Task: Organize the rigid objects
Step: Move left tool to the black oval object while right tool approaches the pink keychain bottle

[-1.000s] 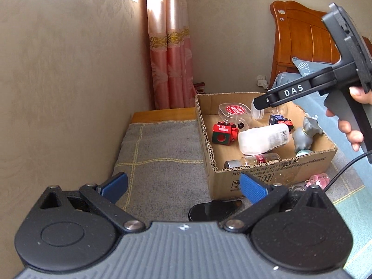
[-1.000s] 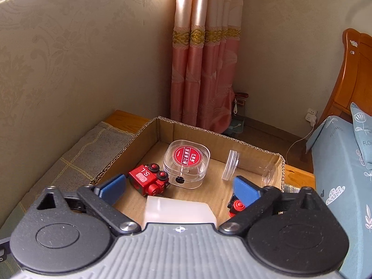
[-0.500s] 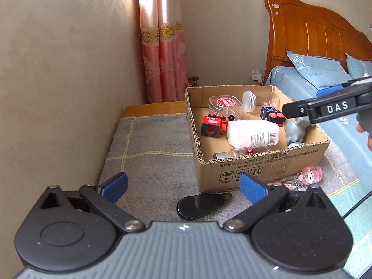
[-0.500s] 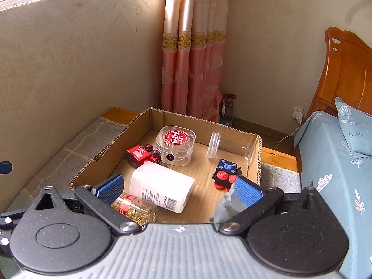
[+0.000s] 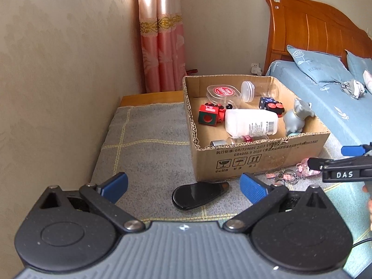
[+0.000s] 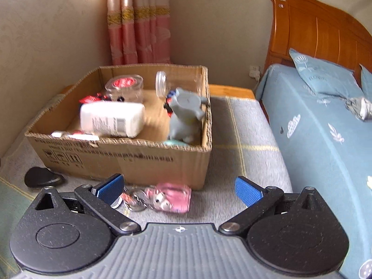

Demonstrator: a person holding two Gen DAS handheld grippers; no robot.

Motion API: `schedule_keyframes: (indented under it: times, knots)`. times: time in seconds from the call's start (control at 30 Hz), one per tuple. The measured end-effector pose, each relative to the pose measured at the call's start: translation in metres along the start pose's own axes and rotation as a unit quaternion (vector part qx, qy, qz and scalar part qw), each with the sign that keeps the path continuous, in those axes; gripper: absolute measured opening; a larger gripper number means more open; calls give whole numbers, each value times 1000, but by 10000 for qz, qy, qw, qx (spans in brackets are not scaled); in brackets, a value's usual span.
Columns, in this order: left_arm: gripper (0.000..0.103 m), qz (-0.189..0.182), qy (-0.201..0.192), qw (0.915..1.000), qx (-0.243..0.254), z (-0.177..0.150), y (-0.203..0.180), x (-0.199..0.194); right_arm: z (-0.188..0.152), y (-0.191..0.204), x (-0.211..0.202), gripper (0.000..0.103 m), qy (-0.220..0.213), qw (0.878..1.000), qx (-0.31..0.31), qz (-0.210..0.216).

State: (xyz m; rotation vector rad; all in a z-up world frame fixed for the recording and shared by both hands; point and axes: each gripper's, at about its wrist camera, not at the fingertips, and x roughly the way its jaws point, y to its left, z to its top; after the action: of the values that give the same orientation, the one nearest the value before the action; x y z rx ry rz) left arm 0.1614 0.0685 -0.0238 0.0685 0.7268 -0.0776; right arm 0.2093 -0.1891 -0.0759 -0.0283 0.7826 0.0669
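Observation:
A cardboard box (image 5: 255, 160) (image 6: 139, 160) stands on a grey mat. It holds a white bottle (image 5: 251, 122) (image 6: 111, 119), a grey elephant figure (image 5: 296, 119) (image 6: 186, 118), a red toy block (image 5: 208, 116), a clear round case with a red label (image 5: 223, 91) (image 6: 124, 87), a clear jar (image 5: 258, 89) and a dark cube (image 5: 270, 104). A black flat object (image 5: 197, 195) (image 6: 41, 176) lies in front of the box, just ahead of my open, empty left gripper (image 5: 183, 184). A pink keychain (image 6: 167, 197) (image 5: 302, 169) lies between the pads of my open right gripper (image 6: 179, 189).
A beige wall (image 5: 58, 81) runs along the left of the mat. A bed with a blue sheet (image 6: 325, 127) and a wooden headboard (image 5: 313, 30) lies to the right. A pink curtain (image 5: 160, 46) hangs behind the box.
My right gripper has pulled back out from over the box and dropped low in front of it, by the pink keychain. My left gripper has drawn back and tilted slightly.

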Motion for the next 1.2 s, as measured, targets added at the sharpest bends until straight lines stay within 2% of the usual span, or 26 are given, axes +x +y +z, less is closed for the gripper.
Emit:
schedule_keyframes:
  times: [0.1,0.23,0.43,0.6,0.87,1.0,1.2]
  knots:
    - [102,1,56,10000,6,-2,-1,3,-7,1,20,103,145,9998,111,-46]
    - [102,-16,116,9999,-6,-4,-2,6,-9,2,36,103,219,9991,147,-339]
    - [102,-33,270,9996,47,-8,-6,18,-17,-9,34,103,209,9983,287,-459]
    - [102,-115,412,9990,140,-11,-13,34,-20,-15,34,103,280,9982,457,-276]
    - [102,-111,511,9985,149,-17,-22,72,-28,-16,31,103,113,9997,179,-132]
    - [102,-99,525,9986,41,-18,-25,91,-29,-15,30,103,114,9998,52,-139]
    - [102,112,637,9975,-274,-19,-24,111,-31,-14,29,103,66,9998,57,-163]
